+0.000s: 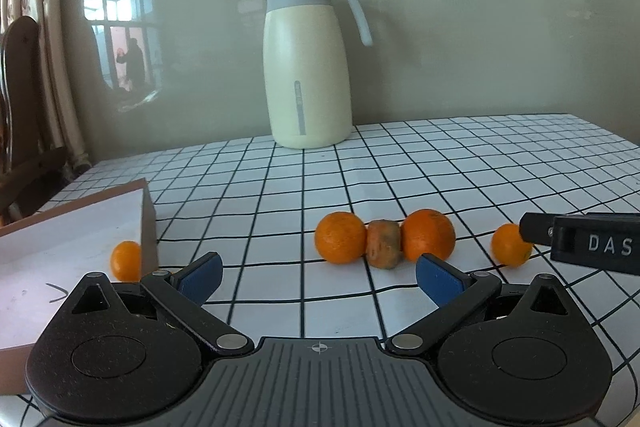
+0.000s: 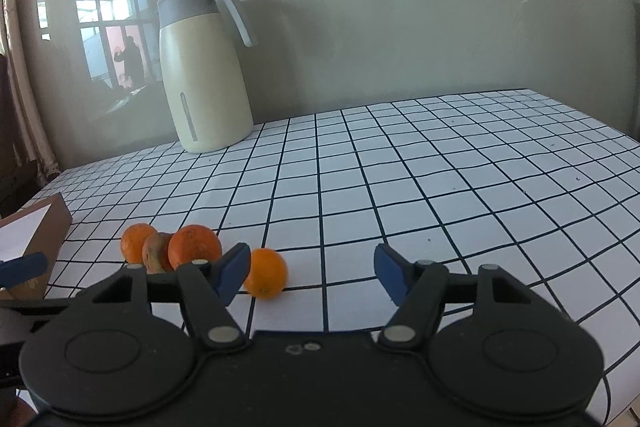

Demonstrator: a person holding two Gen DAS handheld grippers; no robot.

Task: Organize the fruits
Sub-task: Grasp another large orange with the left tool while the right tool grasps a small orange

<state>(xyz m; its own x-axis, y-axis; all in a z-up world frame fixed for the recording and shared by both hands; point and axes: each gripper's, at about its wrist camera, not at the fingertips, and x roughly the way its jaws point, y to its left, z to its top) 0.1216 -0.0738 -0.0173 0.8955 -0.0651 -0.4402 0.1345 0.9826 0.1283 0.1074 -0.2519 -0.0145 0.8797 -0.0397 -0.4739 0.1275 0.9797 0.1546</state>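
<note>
On the checked tablecloth, two large oranges (image 1: 340, 237) (image 1: 428, 235) flank a brown, spoiled-looking fruit (image 1: 384, 245). My left gripper (image 1: 318, 271) stands open just short of them, with nothing between its blue pads. A small orange (image 1: 510, 245) lies to the right, beside a black finger (image 1: 536, 229) of the right gripper. In the right wrist view this small orange (image 2: 266, 279) lies between the jaws of my right gripper (image 2: 312, 263), close to the left pad (image 2: 234, 273) and well apart from the right pad. Another small orange (image 1: 126, 261) rests against the box corner.
A brown cardboard box (image 1: 72, 247) with a white inside stands at the left edge of the table. A cream thermos jug (image 1: 306, 67) stands at the back by the grey wall. A wooden chair (image 1: 20, 99) and curtains are at far left. The tablecloth (image 2: 440, 187) stretches to the right.
</note>
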